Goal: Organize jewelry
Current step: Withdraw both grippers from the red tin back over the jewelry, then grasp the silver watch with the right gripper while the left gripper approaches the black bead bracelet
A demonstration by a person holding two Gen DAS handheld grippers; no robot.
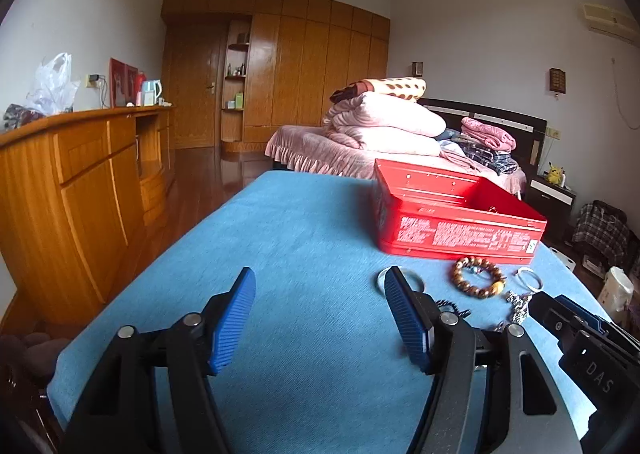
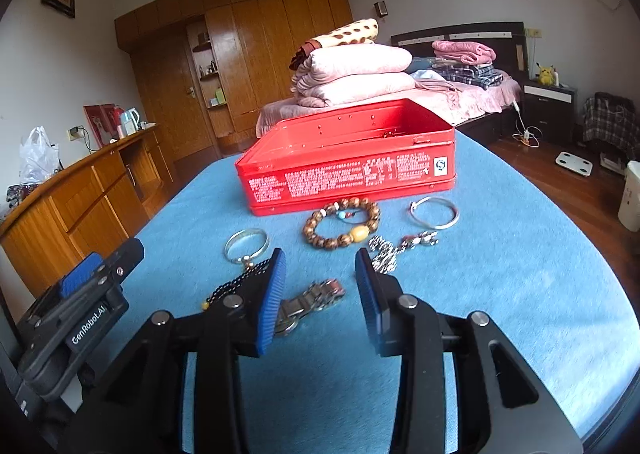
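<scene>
An open red tin box [image 2: 348,169] stands on the blue-covered table [image 2: 500,274]; it also shows in the left wrist view [image 1: 456,230]. In front of it lie a brown bead bracelet [image 2: 340,222], a silver bangle [image 2: 434,212], a second silver bangle [image 2: 246,245], a silver chain piece [image 2: 400,248], a black bead string [image 2: 236,282] and a metal watch [image 2: 308,304]. My right gripper [image 2: 320,290] is open and empty, its jaws either side of the watch. My left gripper [image 1: 320,318] is open and empty, left of the jewelry. The bead bracelet [image 1: 478,277] lies to its right.
A wooden sideboard [image 1: 80,181] runs along the left. A bed with folded pink bedding [image 2: 356,73] stands behind the table. A wooden wardrobe [image 1: 288,65] fills the back wall. The table's edges drop to a dark wood floor [image 2: 560,173].
</scene>
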